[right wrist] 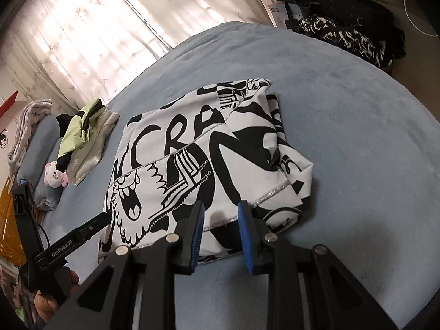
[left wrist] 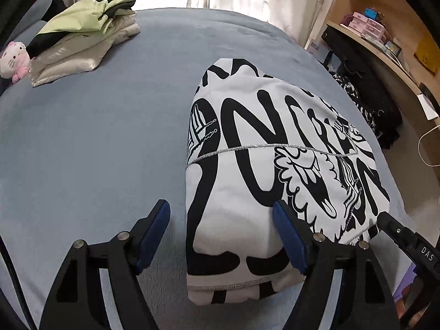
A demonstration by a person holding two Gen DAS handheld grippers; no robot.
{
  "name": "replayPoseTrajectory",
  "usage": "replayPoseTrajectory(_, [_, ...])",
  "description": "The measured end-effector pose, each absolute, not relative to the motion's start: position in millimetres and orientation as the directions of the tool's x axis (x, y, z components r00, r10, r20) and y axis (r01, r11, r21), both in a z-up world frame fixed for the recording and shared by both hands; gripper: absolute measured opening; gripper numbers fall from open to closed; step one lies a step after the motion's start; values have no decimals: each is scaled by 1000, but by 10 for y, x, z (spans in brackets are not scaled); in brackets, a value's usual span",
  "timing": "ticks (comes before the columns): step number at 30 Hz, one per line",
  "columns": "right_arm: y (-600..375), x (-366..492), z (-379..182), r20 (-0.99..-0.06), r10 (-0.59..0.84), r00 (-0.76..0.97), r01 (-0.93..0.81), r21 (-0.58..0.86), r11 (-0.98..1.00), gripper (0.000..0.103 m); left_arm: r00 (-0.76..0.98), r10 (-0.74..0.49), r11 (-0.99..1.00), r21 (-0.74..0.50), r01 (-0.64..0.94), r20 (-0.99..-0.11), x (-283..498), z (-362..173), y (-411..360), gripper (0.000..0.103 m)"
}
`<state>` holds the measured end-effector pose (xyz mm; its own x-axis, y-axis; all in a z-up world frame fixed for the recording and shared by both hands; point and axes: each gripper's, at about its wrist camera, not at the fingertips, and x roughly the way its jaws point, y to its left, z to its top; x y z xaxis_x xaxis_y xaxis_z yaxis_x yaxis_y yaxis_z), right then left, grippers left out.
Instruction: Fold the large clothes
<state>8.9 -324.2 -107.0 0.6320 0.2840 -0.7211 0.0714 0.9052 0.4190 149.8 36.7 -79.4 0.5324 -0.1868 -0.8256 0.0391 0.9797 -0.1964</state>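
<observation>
A white garment with bold black lettering (left wrist: 275, 137) lies folded into a thick block on the blue bed (left wrist: 96, 151). My left gripper (left wrist: 220, 210) hangs open over the block's near left corner. One finger is above the bedsheet, the other above the cloth, and neither pad presses on it. My right gripper (right wrist: 220, 207) is at the near hem of the same garment (right wrist: 192, 151), its jaws narrow with the cloth edge between the pads. Each gripper's tip shows in the other's view, the right gripper (left wrist: 382, 217) and the left gripper (right wrist: 103, 216) both at the garment's edge.
A stack of folded pale green and cream clothes (left wrist: 82, 35) and a pink plush toy (left wrist: 13, 60) sit at the far left of the bed. A wooden shelf with boxes (left wrist: 385, 27) and dark clothes (right wrist: 343, 35) stand past the bed's right side. Curtains hang behind.
</observation>
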Motion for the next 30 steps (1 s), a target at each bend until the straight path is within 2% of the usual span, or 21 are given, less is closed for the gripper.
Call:
replayPoseTrajectory(7, [-3194,-45,-1050,-737,289,612,85,424,902,27,540,-204,977,-205,58,-817,1415,-633,353,76])
replayPoseTrajectory(9, [-3178,-87,-1023,-737,291,611,86,426,900,43,543,-209,976,-204,71,-813,1391,-570,349,76])
replayPoseTrajectory(11, [-3152,-127,-969,-736,286,613,75,414,907,47,538,-210,977,-198,79,-816,1372,-520,337,76])
replayPoseTrajectory(14, [-3110,-152,-871,-739,279,613,53,391,919,48,521,-225,973,-213,85,-823,1365,-468,361,76])
replayPoseTrajectory(17, [-3085,-159,-724,-741,256,621,31,349,937,56,505,-237,970,-227,83,-830,1368,-445,390,76])
replayPoseTrajectory(20, [-3084,-150,-609,-739,241,629,11,318,948,59,490,-263,964,-247,97,-831,1372,-428,400,76])
replayPoseTrajectory(23, [-3096,-120,-521,-741,220,634,-2,284,959,69,470,-278,960,-265,97,-838,1396,-437,414,76])
replayPoseTrajectory(27, [-3168,-50,-506,-752,218,622,-5,275,961,70,451,-294,954,-285,90,-843,1444,-477,435,82])
replayPoseTrajectory(30, [-3250,31,-538,-765,229,602,1,287,958,70,432,-309,950,-300,90,-847,1489,-517,442,83])
